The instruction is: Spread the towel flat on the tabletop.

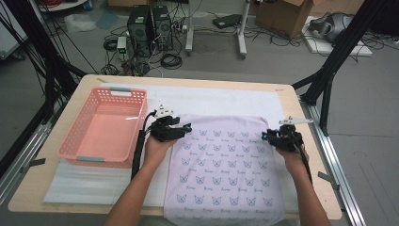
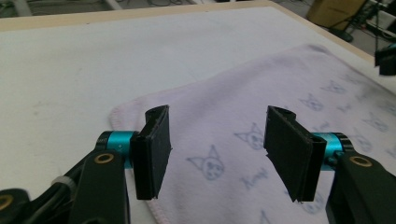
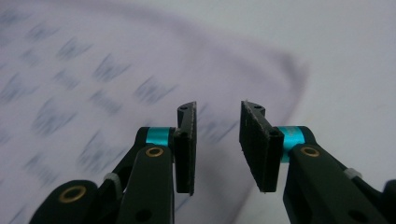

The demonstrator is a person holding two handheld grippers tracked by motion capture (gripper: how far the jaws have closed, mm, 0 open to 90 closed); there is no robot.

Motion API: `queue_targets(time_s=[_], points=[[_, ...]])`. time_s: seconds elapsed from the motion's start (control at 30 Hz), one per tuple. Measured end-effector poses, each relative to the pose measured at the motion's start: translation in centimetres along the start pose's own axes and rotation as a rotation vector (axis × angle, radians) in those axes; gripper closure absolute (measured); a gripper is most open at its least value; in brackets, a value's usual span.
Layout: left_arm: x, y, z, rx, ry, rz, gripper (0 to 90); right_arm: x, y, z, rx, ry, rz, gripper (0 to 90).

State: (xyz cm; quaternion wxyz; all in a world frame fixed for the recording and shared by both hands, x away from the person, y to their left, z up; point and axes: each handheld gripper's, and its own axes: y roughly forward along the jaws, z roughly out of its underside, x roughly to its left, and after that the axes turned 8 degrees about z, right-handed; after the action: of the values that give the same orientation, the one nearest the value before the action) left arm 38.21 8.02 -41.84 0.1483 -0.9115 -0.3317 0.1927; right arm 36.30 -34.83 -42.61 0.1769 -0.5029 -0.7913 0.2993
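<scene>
Towel (image 1: 225, 165) flat between open left gripper (image 1: 184, 129) and right gripper (image 1: 266, 135)

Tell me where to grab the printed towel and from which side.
Grip the towel at its two far corners, one per gripper, coming down from above. It lies flat on the table, so only its thin edges offer the fingers a pinch. The left gripper and right gripper already hang open there.

The towel (image 1: 226, 165) was soft matt cloth w/ a fuzzy nap (stitched hem along the edge). The basket (image 1: 70, 146) looked like glossy pink plastic, latticed. The counter (image 1: 291, 94) showed pale smooth wood at the rim, under a matt white sheet (image 1: 221, 100). Left gripper (image 2: 217, 149) pads were matt black, rubbery, on shiny teal metal collars.
</scene>
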Motion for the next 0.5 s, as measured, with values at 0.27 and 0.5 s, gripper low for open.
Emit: queue_targets(time_s=[0.27,0.5], points=[[-1.4,-1.6,1.3,-0.061,0.012,0.014,38.7,1.5,-1.4,3.3,0.061,-0.097,0.036,74.1],[-2.6,-3.4,3.0,-0.079,0.004,0.021,22.1,1.0,-3.8,3.9,-0.029,-0.007,0.067,57.6]])
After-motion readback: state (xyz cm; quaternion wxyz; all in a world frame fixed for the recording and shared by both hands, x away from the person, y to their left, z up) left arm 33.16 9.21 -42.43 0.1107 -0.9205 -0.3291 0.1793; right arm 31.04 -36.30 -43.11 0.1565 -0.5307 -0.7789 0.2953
